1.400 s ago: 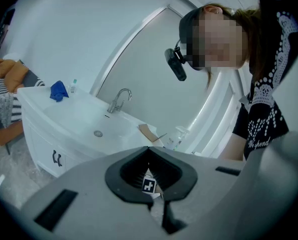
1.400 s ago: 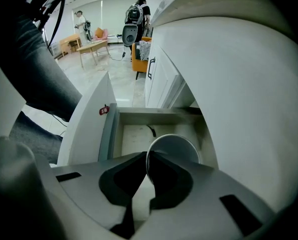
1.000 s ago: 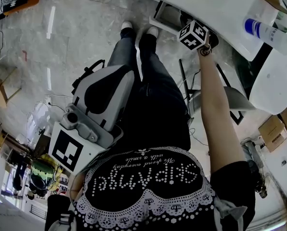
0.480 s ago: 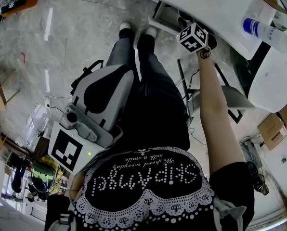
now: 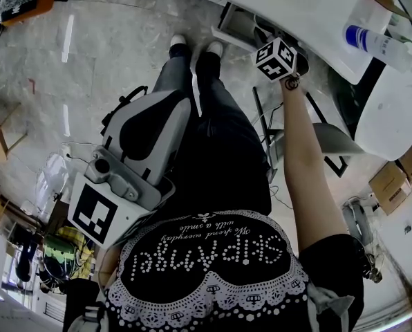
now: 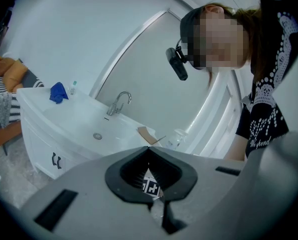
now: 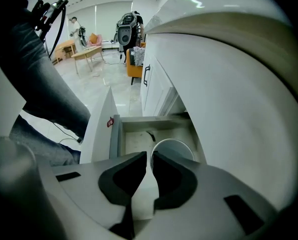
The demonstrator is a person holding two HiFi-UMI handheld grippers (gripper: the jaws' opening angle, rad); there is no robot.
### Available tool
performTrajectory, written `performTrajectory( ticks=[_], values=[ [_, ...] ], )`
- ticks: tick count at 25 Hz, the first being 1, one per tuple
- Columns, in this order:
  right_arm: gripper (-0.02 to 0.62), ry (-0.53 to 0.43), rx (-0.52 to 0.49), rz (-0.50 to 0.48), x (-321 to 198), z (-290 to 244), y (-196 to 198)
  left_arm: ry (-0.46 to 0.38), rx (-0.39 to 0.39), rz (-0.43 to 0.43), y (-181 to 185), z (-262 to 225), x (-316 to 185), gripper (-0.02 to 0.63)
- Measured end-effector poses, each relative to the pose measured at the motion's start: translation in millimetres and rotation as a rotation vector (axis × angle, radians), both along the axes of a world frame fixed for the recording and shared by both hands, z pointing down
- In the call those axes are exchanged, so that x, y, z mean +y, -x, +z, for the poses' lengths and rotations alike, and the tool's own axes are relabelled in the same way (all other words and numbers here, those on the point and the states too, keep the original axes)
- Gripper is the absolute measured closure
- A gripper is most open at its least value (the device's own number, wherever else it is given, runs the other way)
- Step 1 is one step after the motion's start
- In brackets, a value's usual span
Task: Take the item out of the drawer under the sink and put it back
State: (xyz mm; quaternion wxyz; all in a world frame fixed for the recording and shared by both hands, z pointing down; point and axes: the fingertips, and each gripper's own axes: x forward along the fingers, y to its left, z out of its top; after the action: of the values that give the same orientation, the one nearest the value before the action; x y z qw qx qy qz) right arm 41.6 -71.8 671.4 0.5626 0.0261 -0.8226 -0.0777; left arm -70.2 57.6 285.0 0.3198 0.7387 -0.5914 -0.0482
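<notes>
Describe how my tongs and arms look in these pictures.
The left tongs and right tongs have bulky light-grey bodies with black pads lining the jaws. Each carries a white cube printed with black square markers. The right arm is bare below a short black sleeve.

I recorded a black short-sleeved top (image 5: 213,254) with white studded lettering and a lace-print hem, dark trousers (image 5: 223,144), white shoes (image 5: 180,40) and a black head camera (image 6: 176,64). The left hand-held gripper (image 6: 149,148) and right hand-held gripper (image 7: 151,155) had grey shells, black pads (image 6: 126,179) and black-and-white marker cubes (image 5: 275,57).
</notes>
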Motion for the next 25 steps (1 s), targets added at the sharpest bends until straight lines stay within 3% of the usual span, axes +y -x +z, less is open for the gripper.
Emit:
performTrajectory(
  ticks=[25],
  values=[
    [0.578, -0.016, -0.217, 0.241, -0.1, -73.3, -6.8, -0.130, -0.034, 0.025, -7.7, -21.2, -14.8, 0.601]
  ],
)
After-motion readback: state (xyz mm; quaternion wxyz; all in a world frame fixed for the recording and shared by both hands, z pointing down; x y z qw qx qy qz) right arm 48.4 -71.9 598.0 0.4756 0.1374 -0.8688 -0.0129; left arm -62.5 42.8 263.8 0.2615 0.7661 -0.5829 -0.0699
